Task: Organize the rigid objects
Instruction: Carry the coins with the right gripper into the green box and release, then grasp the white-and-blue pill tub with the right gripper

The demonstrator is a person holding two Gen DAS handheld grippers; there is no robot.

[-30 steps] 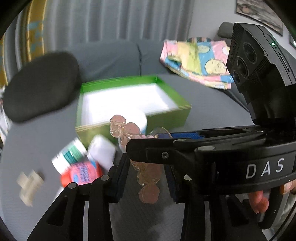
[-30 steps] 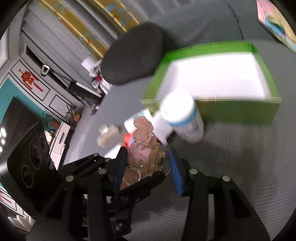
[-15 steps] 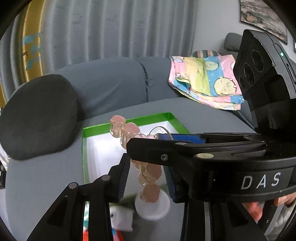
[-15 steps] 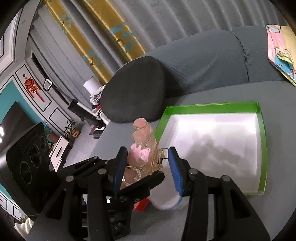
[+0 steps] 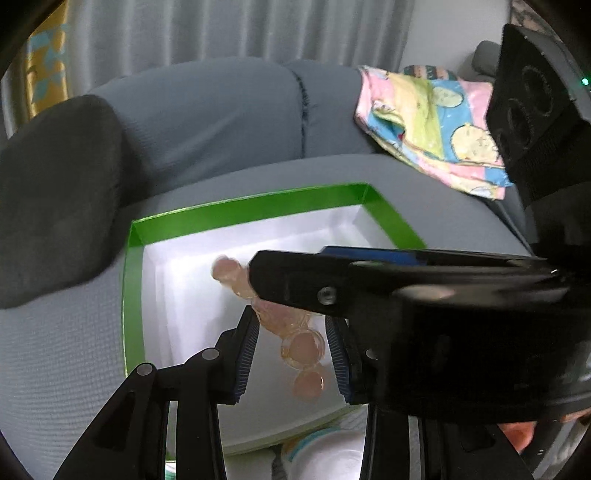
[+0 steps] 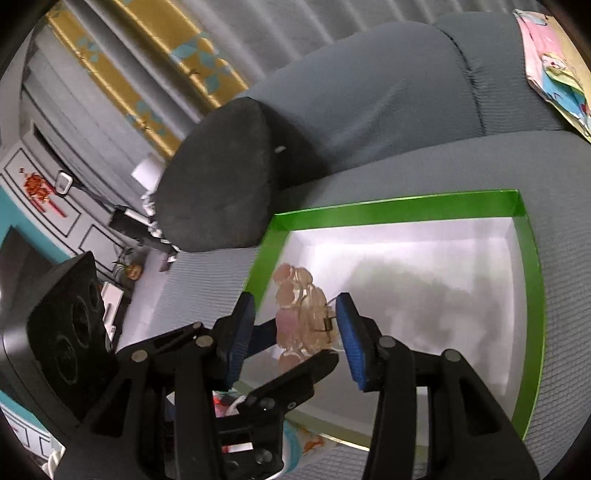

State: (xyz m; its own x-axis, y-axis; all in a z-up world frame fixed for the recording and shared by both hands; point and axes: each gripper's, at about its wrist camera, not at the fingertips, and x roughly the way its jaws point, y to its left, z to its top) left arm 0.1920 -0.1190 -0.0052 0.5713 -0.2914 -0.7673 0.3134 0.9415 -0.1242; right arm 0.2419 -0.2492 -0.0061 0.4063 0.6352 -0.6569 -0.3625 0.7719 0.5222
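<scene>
A home living room is indicated: a grey sofa [image 5: 236, 122], pleated curtains [image 5: 229, 33] at top, a patterned blanket [image 5: 436, 122] upper right.
</scene>
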